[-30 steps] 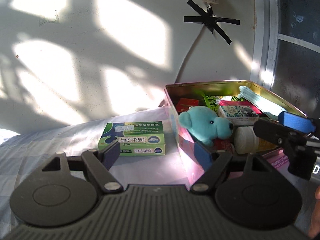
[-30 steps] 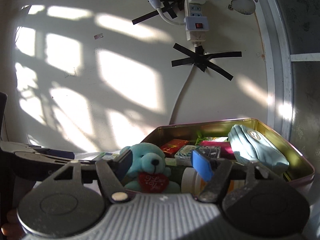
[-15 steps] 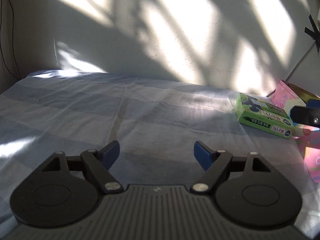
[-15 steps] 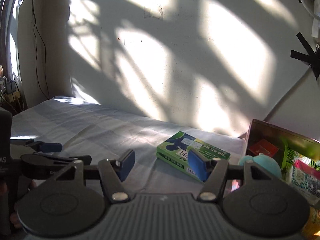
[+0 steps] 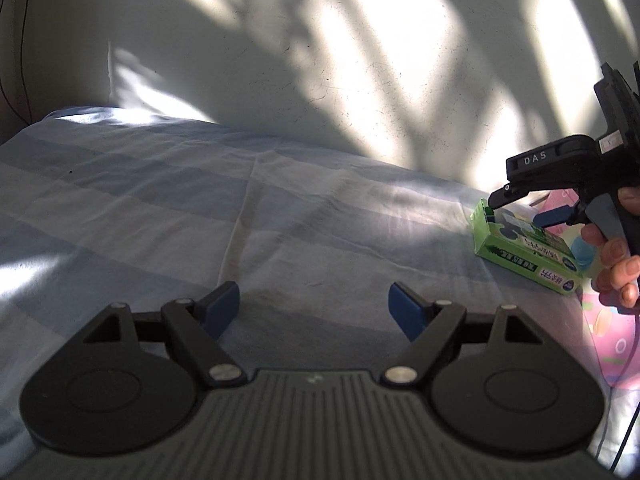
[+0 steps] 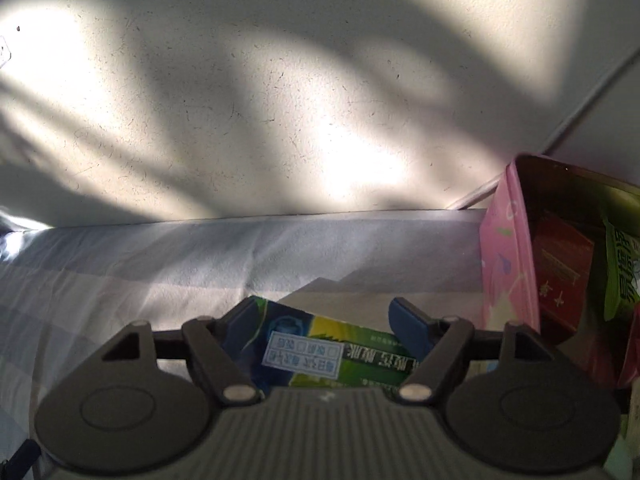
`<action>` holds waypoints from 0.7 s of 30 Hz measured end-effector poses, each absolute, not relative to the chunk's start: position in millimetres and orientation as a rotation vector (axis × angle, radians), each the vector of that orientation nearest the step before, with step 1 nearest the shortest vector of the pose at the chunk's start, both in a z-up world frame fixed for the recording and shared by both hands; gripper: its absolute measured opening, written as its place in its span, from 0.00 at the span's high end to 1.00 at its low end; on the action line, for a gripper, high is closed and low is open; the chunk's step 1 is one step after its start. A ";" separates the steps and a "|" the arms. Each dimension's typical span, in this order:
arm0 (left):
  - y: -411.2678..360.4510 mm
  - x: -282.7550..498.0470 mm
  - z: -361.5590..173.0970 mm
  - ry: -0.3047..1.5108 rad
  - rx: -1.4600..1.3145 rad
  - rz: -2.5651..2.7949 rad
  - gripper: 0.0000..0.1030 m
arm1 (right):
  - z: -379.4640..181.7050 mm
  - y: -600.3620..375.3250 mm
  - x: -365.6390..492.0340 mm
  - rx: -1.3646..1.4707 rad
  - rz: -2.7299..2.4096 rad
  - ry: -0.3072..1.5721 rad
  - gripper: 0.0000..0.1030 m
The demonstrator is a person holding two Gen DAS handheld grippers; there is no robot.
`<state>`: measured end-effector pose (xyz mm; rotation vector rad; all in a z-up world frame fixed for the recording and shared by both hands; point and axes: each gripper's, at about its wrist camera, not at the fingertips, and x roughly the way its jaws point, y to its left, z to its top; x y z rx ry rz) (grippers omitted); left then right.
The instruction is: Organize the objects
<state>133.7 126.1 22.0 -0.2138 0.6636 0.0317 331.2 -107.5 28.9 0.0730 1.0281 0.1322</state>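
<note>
Since half a second ago the right tool [image 6: 324, 320] has come down over the green medicine box [image 6: 320, 354], which then lay ahead of it; the left tool [image 5: 314, 306] has barely shifted over the bedsheet.

Right tool: its blue pads [image 6: 408, 330] stand apart on either side of the box, the left one against or just beside the box's end, the right one over its top face; whether they press on it cannot be told. In the left wrist view the right tool [image 5: 516, 208] straddles the same green medicine box [image 5: 524, 254], with the person's right hand [image 5: 616, 264] on its handle.

Left tool: jaws wide apart, nothing between them, hovering over the pale blue checked bedsheet [image 5: 200, 216], well to the left of the box.

Just right of the box stands the pink tin [image 6: 506, 264], open, with a red packet [image 6: 564, 276] and a green packet [image 6: 622, 276] inside. Behind the box rises a sunlit white wall [image 6: 280, 100].
</note>
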 end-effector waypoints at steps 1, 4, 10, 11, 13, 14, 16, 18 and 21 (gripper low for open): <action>127.7 133.4 22.3 0.663 -0.222 0.033 0.19 | 27.4 -110.2 325.4 0.108 0.166 1.045 0.27; 133.7 133.0 22.7 0.663 -0.248 0.029 0.19 | 22.0 -110.8 296.2 0.178 0.291 1.103 0.22; 139.7 129.2 22.6 0.660 -0.298 -0.040 0.19 | 22.6 -99.7 200.4 0.143 0.527 1.088 0.23; 138.3 128.5 22.3 0.663 -0.300 -0.065 0.19 | 24.3 -98.2 183.7 0.122 0.552 1.066 0.24; 129.9 126.7 21.9 0.668 -0.279 -0.117 0.19 | 28.2 -101.3 152.6 0.081 0.579 1.003 0.24; 124.2 125.2 22.0 0.671 -0.260 -0.144 0.19 | 31.8 -105.1 137.2 0.059 0.581 0.954 0.24; 113.6 121.3 22.4 0.675 -0.239 -0.211 0.19 | 41.4 -109.7 112.2 0.004 0.571 0.857 0.20; 103.0 117.3 24.0 0.663 -0.227 -0.270 0.19 | 43.3 -115.2 96.1 -0.018 0.560 0.795 0.19; 83.9 114.4 24.5 0.644 -0.174 -0.312 0.17 | 37.7 -113.0 94.9 -0.055 0.542 0.778 0.18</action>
